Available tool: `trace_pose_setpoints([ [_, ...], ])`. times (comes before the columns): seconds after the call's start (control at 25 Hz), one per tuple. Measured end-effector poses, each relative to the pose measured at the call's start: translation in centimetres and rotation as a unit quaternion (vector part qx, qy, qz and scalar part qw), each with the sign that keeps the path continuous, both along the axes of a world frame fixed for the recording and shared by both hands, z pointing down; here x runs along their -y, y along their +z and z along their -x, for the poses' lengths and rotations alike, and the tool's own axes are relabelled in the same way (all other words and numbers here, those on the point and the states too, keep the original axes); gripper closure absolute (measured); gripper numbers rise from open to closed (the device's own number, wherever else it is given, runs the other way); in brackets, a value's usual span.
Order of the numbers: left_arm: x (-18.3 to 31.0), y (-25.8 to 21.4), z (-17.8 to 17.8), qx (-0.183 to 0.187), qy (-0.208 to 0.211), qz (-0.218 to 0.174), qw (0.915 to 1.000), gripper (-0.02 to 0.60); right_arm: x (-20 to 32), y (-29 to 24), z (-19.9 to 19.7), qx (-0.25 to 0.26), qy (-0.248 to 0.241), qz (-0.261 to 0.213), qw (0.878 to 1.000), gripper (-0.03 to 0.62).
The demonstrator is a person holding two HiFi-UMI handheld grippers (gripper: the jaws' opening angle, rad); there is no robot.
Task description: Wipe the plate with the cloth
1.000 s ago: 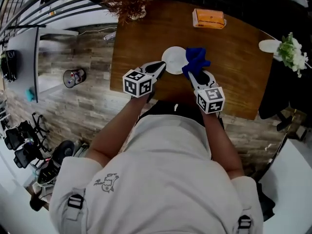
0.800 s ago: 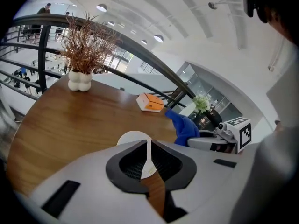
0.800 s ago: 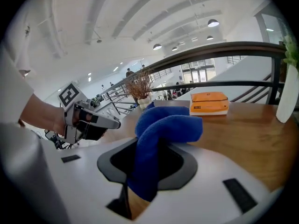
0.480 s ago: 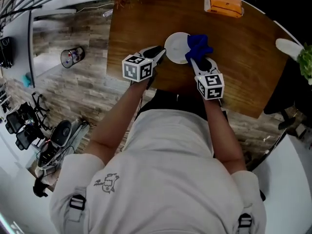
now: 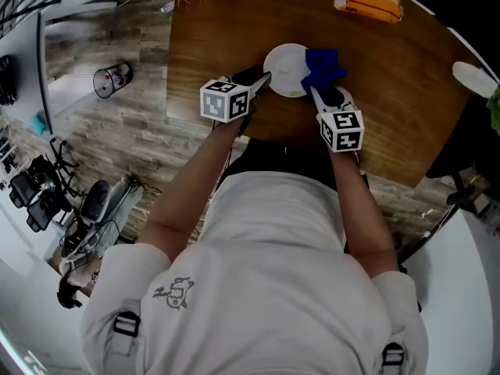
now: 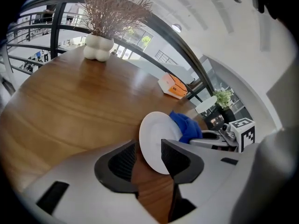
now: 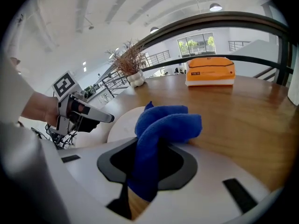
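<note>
While I watch, left gripper (image 6: 148, 149): jaws have just been opening, loose around plate (image 6: 156, 132) rim.
Right gripper (image 7: 150, 147): clamped on cloth (image 7: 166, 122).
Cloth: soft, light, at plate's edge.
Plate: on table (image 6: 70, 106); stiff, slippery, likely fragile; I'd pinch its rim.

So the left hand-held gripper (image 6: 149, 148) was clamped on the plate (image 6: 154, 132) a second ago, and its jaws have just been opening. They're wide apart now, with the plate's near rim sitting loose between them. Both it and the right hand-held gripper (image 7: 148, 167) have sunk lower toward the bench (image 6: 70, 106) by its near edge, bringing the cloth (image 7: 163, 122) down too.
</note>
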State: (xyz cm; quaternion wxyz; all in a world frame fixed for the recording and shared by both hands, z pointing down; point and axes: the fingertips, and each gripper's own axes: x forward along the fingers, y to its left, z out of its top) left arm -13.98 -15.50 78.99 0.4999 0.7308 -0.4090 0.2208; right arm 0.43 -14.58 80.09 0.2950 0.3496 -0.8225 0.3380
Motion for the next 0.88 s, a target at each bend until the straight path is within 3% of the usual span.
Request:
trace_pose_setpoints([
  [0.36,-0.2,1.0,-0.5,-0.013,-0.001,0.020,0.9997,0.428,0.3,0.9,-0.1,0.005,-0.002,0.007,1.000,0.484],
  [0.8,0.1,0.7,-1.3,-0.017,0.001,0.012,0.9998,0.431,0.3,1.2,-0.2,0.006,0.000,0.008,1.000,0.483],
  [0.88,0.2,0.5,-1.4,-0.020,-0.004,0.007,0.9998,0.498,0.3,1.3,-0.2,0.005,0.000,0.008,1.000,0.482],
])
